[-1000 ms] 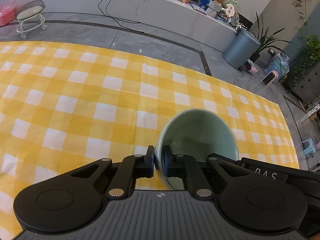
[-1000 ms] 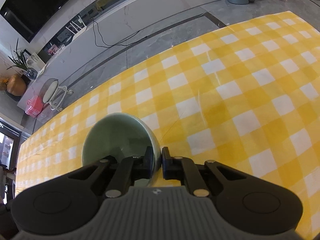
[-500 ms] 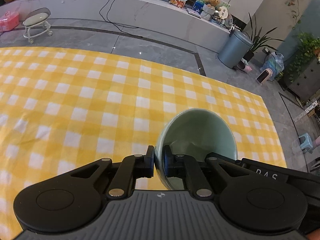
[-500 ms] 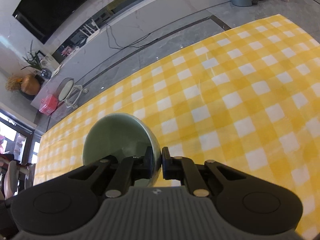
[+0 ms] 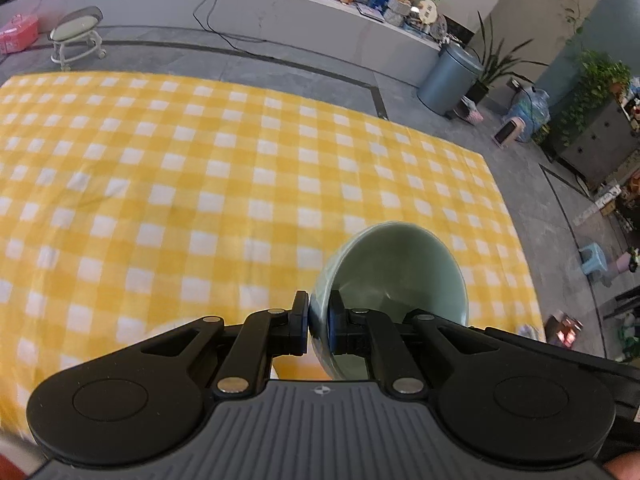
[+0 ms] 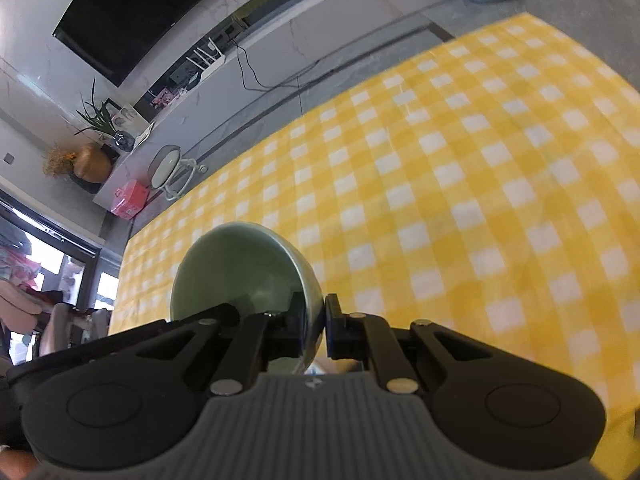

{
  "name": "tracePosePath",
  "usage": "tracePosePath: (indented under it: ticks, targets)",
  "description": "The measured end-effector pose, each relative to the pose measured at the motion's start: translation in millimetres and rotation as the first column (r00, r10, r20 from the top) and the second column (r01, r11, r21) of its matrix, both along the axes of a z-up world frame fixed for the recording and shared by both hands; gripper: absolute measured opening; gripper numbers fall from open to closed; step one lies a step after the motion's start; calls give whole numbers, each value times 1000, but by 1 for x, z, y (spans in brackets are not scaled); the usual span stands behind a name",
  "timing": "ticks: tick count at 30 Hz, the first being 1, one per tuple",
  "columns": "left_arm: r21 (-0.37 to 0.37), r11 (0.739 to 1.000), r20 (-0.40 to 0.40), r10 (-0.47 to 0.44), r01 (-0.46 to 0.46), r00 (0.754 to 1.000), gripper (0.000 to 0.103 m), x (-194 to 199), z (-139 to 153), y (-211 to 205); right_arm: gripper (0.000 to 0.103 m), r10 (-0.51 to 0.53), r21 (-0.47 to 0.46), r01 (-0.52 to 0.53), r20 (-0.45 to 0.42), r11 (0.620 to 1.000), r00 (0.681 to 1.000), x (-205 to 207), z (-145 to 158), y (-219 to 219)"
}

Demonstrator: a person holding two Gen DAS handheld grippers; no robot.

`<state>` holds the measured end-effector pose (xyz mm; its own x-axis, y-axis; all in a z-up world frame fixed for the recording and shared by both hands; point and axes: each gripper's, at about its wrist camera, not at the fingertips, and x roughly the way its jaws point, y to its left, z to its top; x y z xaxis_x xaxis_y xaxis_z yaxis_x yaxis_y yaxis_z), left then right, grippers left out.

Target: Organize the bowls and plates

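Yellow checked tablecloth (image 5: 200,184) lies below 2 grippers, left (image 5: 318,322) and right (image 6: 324,326), each with jaws clamped on a green bowl's (image 5: 400,272) rim.

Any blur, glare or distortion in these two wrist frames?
Left wrist: cloth softly motion-blurred, bowl and left tool sharp, fisheye bends the floor lines. Right wrist: cloth smeared toward the right edge, bowl crisp, window at left blown out.

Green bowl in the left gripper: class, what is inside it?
The green bowl looks empty: bare glazed wall, with one finger of the left gripper inside the rim. The lowest part is hidden behind the gripper.
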<state>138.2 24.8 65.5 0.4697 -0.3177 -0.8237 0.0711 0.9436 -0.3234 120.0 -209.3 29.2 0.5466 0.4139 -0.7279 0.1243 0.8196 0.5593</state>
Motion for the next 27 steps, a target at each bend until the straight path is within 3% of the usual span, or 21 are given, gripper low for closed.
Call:
tracePosePath:
  ticks: [8, 17, 27]
  targets:
    - [-23, 998, -67, -61, 59, 996, 10, -26, -6, -20, 8, 31, -55, -32, -19, 998, 999, -34, 9, -22]
    - [-23, 995, -179, -104, 102, 978, 10, -37, -32, -40, 7, 62, -103, -72, -98, 992, 993, -49, -10, -40]
    - [55, 987, -223, -137, 153, 965, 10, -30, -54, -56, 7, 94, -119, -115, -169, 986, 981, -43, -43, -40]
